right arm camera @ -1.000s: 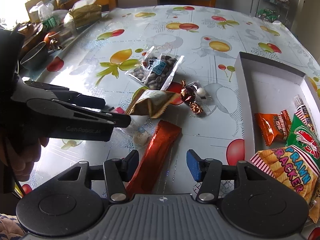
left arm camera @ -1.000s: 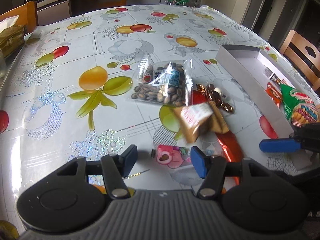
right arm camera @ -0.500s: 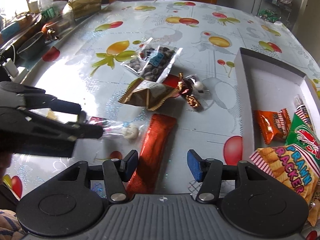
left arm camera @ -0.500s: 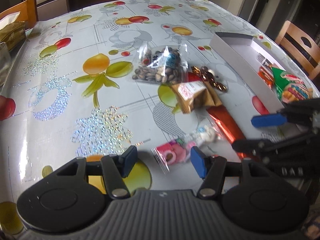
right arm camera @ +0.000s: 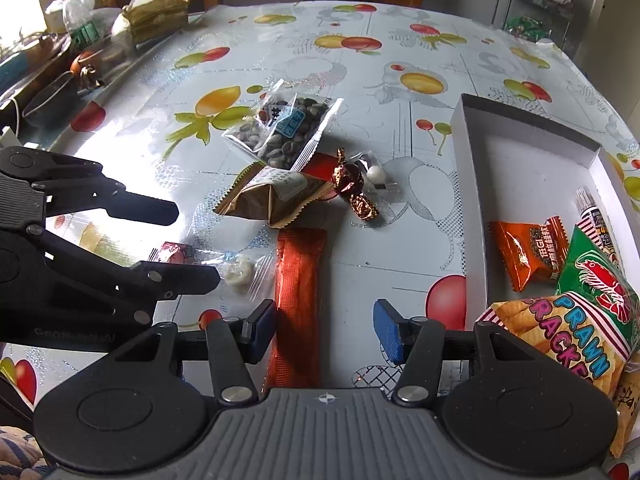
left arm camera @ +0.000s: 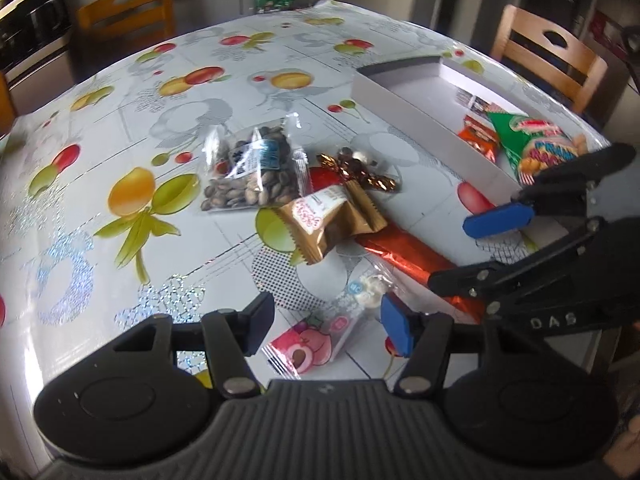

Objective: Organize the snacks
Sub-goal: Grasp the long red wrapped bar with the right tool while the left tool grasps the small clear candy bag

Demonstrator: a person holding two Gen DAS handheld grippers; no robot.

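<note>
Fruit-print glossy tablecloth [left arm camera: 120, 128] covers a rounded table; wooden chairs [left arm camera: 548, 56] around it, wire rack behind the far edge, clutter of bottle and tissue packs past the left edge in the right wrist view.

White shallow box [right arm camera: 520, 136] sits toward the right edge of the tabletop, holding an orange packet [right arm camera: 528, 252], a prawn cracker bag [right arm camera: 588, 308] and a striped stick pack at its near end.

Loose snacks mid-table: clear bag of seeds [left arm camera: 256, 176], gold packet [left arm camera: 328, 224] just nearer and overlapping it, brown foil candies [left arm camera: 360, 168] beside those, long red foil bar [right arm camera: 298, 304], pink-and-clear candy packet [left arm camera: 320, 336].

Left gripper [left arm camera: 326, 322] jaws open, spread apart, nothing held. Pink candy packet lies flat on the cloth between the two pads, touching neither as far as visible; its long axis runs diagonally, pink printed end near the gripper body, clear end with white candy pointing away toward the right.

Right gripper [right arm camera: 324, 330] jaws open, empty. Red bar lies between its fingers, closer to the left pad, long axis running straight away from the gripper toward the gold packet; near end passes under the gripper body. Contact with the pad unclear.

Both grippers low over the near edge, close side by side.
</note>
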